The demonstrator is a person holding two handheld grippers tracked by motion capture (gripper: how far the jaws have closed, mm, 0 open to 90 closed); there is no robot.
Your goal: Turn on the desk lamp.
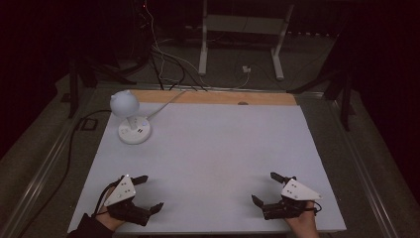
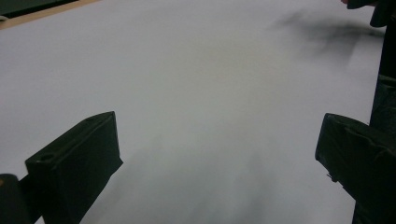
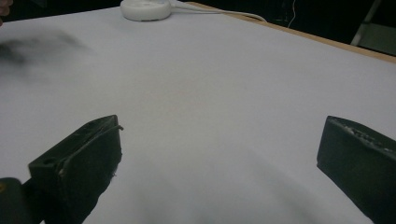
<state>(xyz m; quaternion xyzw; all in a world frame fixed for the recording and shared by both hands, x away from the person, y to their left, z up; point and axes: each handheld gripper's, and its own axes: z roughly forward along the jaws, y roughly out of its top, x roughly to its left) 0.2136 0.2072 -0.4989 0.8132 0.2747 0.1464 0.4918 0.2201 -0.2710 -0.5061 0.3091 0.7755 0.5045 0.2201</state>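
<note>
Lamp, white with a round shade and disc base, stands at the far left corner of the counter, well apart from both tools. Left tool rests at the near left edge, jaws apart, nothing between. Right tool rests near right, jaws likewise apart.

1. The left gripper is showing black jaws under a pale grey three-cornered plate dotted with small dark marks.
2. The right gripper is showing the same black and pale grey.
3. The lamp is looking white, perhaps faintly bluish on its round head in the dim light.
4. The table sheet is appearing plain white-grey, unpatterned.
5. The table's far edge is showing light brown wood.
6. A white cable is trailing from the lamp.
</note>
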